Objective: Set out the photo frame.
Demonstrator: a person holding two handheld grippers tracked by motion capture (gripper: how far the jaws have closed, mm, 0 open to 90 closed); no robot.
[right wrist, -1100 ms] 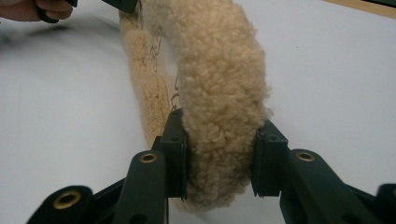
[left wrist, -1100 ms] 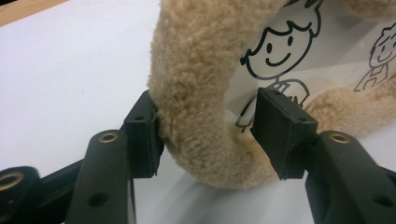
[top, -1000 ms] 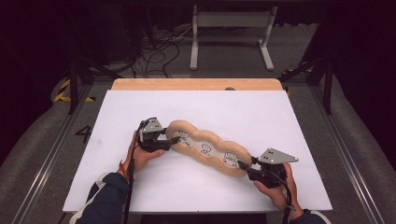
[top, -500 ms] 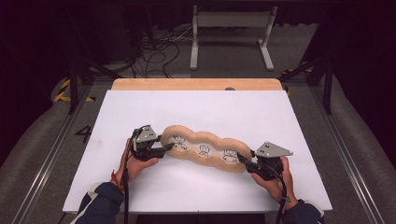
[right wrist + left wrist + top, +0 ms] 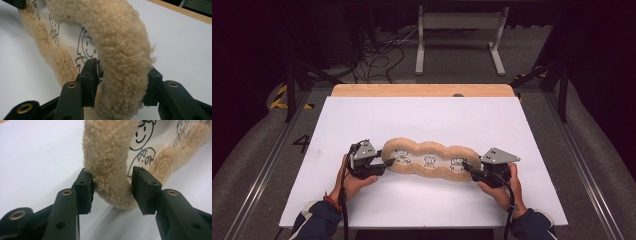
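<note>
Fleece cushion (image 5: 430,161), long, tan, wavy rim, white middle printed with stick-figure cartoons, lies flat across the near half of the white table (image 5: 427,115), running 9 to 3 o'clock between my two hands.

My left gripper (image 5: 379,166) sits at the cushion's 9 o'clock end. In the left gripper view (image 5: 111,191) the fleece rim passes straight between my jaws: the left pad touches the fleece and dents it a bit, the right pad stands just beside the rim near the printed panel. Jaws have just been closing; probably a light grasp on the rim, though I cannot tell for sure that both pads press.

My right gripper (image 5: 469,169) is at the cushion's 3 o'clock end. In the right gripper view (image 5: 122,83) the thick fleece rim fills the gap, both pads sunk against it, one on the printed side, one on the outer side. Those jaws have just been opening, yet the rim is between them and touched on both sides, so grasping.
</note>
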